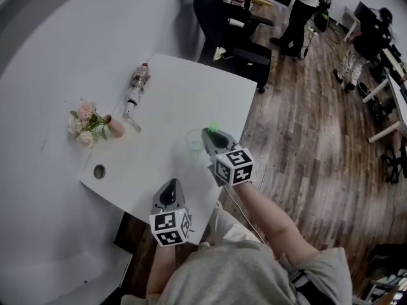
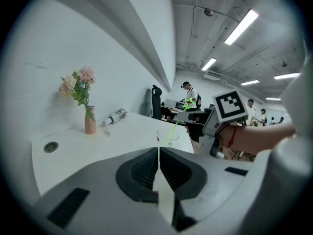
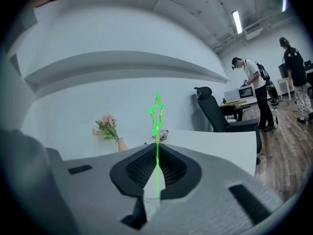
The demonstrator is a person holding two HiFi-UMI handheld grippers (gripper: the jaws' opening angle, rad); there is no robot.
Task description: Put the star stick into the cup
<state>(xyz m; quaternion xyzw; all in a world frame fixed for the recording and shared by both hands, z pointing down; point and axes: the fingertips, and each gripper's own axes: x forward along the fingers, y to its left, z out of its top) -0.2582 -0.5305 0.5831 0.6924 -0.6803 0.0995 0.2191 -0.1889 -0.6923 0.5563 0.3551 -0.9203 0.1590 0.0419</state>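
A thin green star stick (image 3: 156, 114) stands upright between the jaws of my right gripper (image 3: 157, 148), which is shut on it, the star at its top. In the left gripper view the stick (image 2: 177, 124) slants down from that gripper into a clear cup (image 2: 167, 137). From the head view the right gripper (image 1: 212, 134) hovers at the cup (image 1: 194, 140), near the white table's (image 1: 172, 100) right edge. My left gripper (image 1: 168, 192) rests by the table's front edge, shut (image 2: 159, 151) and empty.
A small vase of pink flowers (image 1: 89, 124) and a lying plastic bottle (image 1: 137, 84) sit at the table's far left by the wall. A round cable hole (image 1: 99, 171) is at the left corner. A black office chair (image 1: 219, 18) stands beyond the table; people stand further back.
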